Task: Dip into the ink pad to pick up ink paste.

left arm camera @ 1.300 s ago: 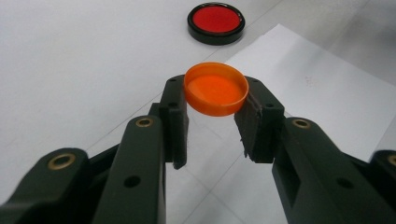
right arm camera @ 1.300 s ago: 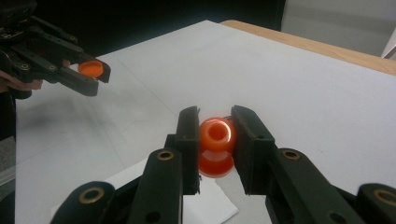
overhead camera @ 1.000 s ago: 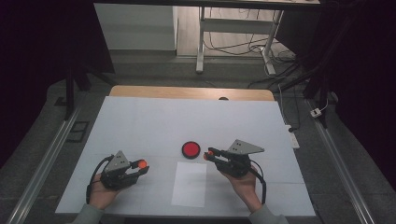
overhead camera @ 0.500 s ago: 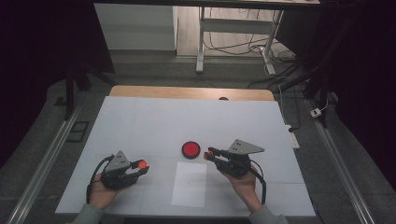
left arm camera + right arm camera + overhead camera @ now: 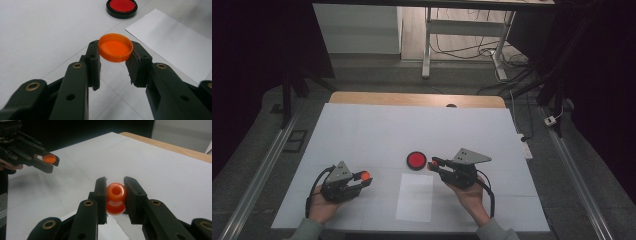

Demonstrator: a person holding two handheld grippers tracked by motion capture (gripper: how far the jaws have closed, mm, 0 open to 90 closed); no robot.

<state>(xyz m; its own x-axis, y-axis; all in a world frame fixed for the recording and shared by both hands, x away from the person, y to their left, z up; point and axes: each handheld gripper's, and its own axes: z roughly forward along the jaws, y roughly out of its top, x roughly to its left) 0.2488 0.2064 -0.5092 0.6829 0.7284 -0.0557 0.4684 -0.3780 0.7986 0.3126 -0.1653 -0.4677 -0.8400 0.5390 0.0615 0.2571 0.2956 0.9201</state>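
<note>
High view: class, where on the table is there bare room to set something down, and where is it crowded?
Free: the white table top beyond the red disc, up to the wooden edge, and both side margins. Crowded: the near middle, where the disc, paper sheet, left gripper and right gripper sit close together.

Between the two grippers only a flat paper sheet (image 5: 414,197) lies on the counter (image 5: 377,130); passage there is unobstructed. Just beyond, a low red-topped black disc (image 5: 416,160) must be cleared.
</note>
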